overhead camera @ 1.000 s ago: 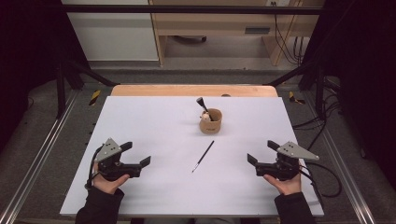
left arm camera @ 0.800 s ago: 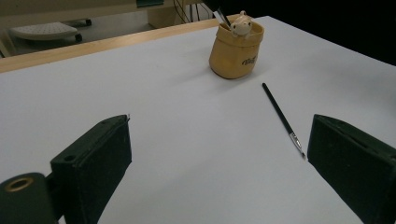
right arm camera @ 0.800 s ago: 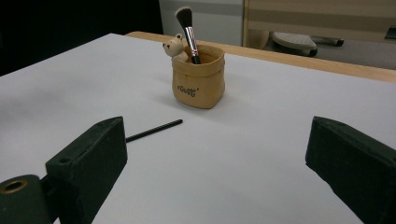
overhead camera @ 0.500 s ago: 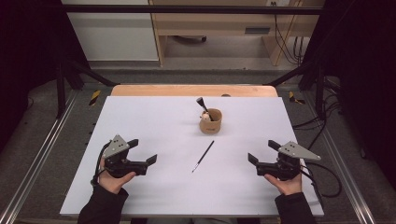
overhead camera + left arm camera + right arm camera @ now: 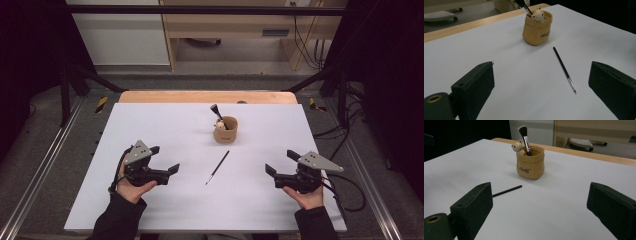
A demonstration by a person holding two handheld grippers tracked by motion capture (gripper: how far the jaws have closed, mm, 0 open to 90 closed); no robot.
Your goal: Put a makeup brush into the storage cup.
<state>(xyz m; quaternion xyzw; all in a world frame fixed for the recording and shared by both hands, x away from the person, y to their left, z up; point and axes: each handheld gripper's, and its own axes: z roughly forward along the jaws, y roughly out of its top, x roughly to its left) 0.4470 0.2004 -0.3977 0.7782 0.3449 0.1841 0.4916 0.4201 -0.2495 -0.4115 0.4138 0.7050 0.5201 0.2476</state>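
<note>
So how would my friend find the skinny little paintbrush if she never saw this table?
Start at the big white table and find the small tan pouch near its middle, with a fluffy brush and a tiny bear poking out. Just in front of it lies the thin black paintbrush, flat on the table. It is the one brush lying down, not standing.

Setting: laboratory recording station.
A white table top (image 5: 150,125) stands inside a dark metal frame (image 5: 200,9) on grey carpet. Behind the table, a light wooden bench (image 5: 235,25) stands against the wall; to the table's right, black cables (image 5: 345,130) trail across the floor; hazard-striped tape (image 5: 101,104) marks its far left corner.
</note>
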